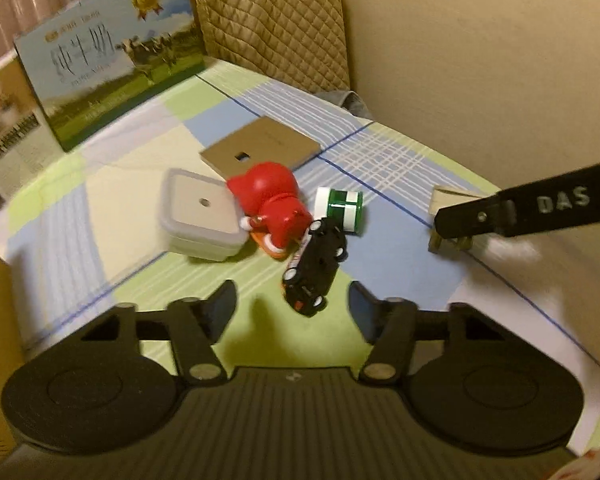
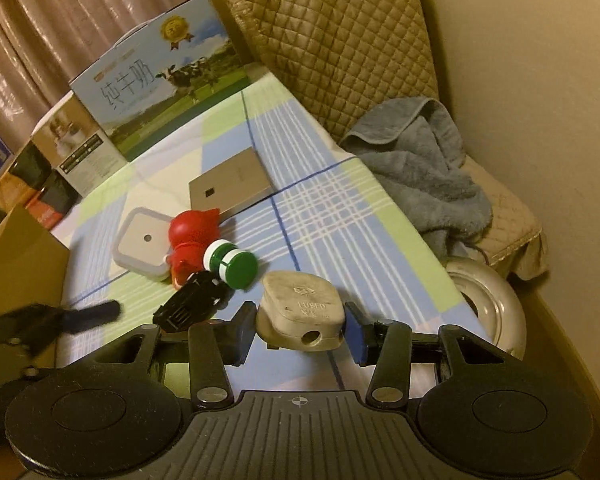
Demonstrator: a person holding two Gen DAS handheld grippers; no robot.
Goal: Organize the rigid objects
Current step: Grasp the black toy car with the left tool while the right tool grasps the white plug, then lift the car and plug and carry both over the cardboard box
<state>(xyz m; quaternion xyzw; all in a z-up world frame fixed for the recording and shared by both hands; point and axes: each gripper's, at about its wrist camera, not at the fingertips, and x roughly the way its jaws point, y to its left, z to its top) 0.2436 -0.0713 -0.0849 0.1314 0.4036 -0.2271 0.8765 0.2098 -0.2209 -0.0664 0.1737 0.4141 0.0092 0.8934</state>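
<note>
The right hand-held gripper (image 2: 300,328) is clamped on the beige plug (image 2: 302,312), pads against its flanks so it can be carried. The left hand-held gripper (image 1: 292,304) has its jaws apart and grips nothing, with the black toy car (image 1: 314,268) just ahead, probably its next pick. The red figurine (image 1: 270,208), green-white cap (image 1: 342,210) and grey square container (image 1: 200,220) lie clustered on the table (image 1: 380,160), which has a checked cloth; a milk carton box (image 1: 112,64) stands behind.

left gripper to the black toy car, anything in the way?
Nothing visible. The left gripper stands open with the black toy car just ahead of its fingertips. The red figurine and green-white bottle lie beyond it.
</note>
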